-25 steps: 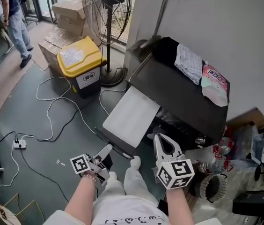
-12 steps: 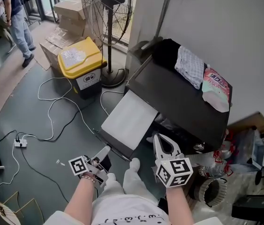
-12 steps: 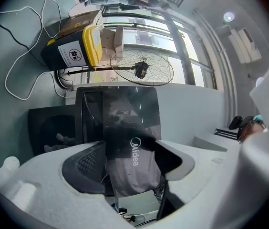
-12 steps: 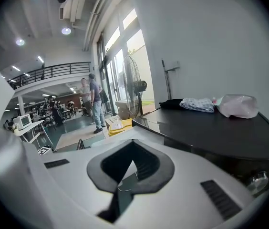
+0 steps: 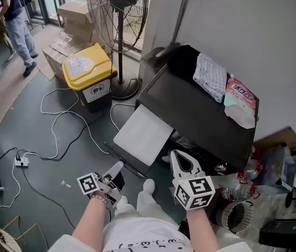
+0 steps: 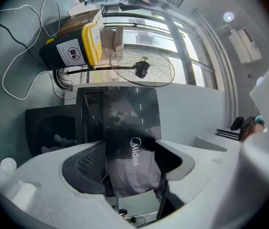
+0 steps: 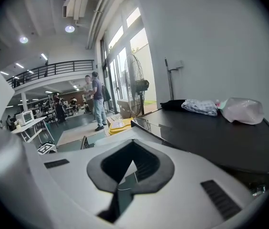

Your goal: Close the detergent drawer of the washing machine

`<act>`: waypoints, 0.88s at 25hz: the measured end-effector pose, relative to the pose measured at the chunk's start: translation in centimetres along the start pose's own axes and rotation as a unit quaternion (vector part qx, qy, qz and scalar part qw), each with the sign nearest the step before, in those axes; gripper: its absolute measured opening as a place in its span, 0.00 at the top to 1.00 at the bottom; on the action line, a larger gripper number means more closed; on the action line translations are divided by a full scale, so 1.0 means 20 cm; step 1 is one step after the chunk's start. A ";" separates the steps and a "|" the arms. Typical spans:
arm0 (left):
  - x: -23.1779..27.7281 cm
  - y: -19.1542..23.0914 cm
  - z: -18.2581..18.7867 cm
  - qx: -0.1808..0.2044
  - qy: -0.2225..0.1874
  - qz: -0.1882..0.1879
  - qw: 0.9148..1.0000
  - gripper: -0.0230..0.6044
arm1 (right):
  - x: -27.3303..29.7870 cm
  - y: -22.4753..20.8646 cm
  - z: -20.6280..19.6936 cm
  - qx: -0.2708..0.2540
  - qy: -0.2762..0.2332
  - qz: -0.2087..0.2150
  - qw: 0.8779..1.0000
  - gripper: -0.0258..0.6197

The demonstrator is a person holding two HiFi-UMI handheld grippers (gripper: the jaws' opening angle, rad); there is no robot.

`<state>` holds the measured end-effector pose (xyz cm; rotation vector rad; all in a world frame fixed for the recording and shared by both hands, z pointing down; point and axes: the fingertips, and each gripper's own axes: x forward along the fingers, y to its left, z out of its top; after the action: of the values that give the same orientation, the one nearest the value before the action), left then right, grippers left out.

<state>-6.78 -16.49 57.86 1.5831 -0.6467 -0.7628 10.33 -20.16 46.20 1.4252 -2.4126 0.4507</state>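
Note:
The black washing machine [image 5: 200, 114] stands against the wall, and a flat white panel with a dark rim [image 5: 143, 133] sticks out from its front toward me. My left gripper [image 5: 117, 170] is open just short of the panel's near corner, touching nothing. In the left gripper view a dark panel marked Midea [image 6: 134, 151] shows through the gap of the left gripper [image 6: 129, 175]. My right gripper [image 5: 180, 159] is shut and empty, close to the machine's front beside the panel. The right gripper view looks over the shut right gripper [image 7: 127, 165] along the black machine top [image 7: 211, 132].
A checked cloth [image 5: 210, 73], a black garment [image 5: 182, 56] and a pink-and-white bag [image 5: 240, 101] lie on the machine. A yellow-lidded bin [image 5: 87, 70], a standing fan [image 5: 117, 14] and white cables [image 5: 59, 125] are to the left. Bottles and clutter [image 5: 242, 182] crowd the right. A person [image 5: 17, 20] walks at the far left.
The head view has shifted a little. Both grippers stay in about the same places, the left open and the right shut.

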 end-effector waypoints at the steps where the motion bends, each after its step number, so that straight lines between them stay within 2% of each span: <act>1: 0.00 0.00 0.00 -0.001 0.000 0.001 1.000 0.48 | 0.00 0.00 0.00 -0.001 0.000 0.001 1.000 0.98; 22: 0.14 0.04 0.02 -0.004 0.004 -0.001 1.000 0.48 | 0.08 -0.05 0.02 -0.008 0.007 0.007 1.000 0.98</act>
<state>-5.34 -19.00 58.29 1.5799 -0.6354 -0.7589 10.40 -21.94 46.65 1.3942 -2.4121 0.4426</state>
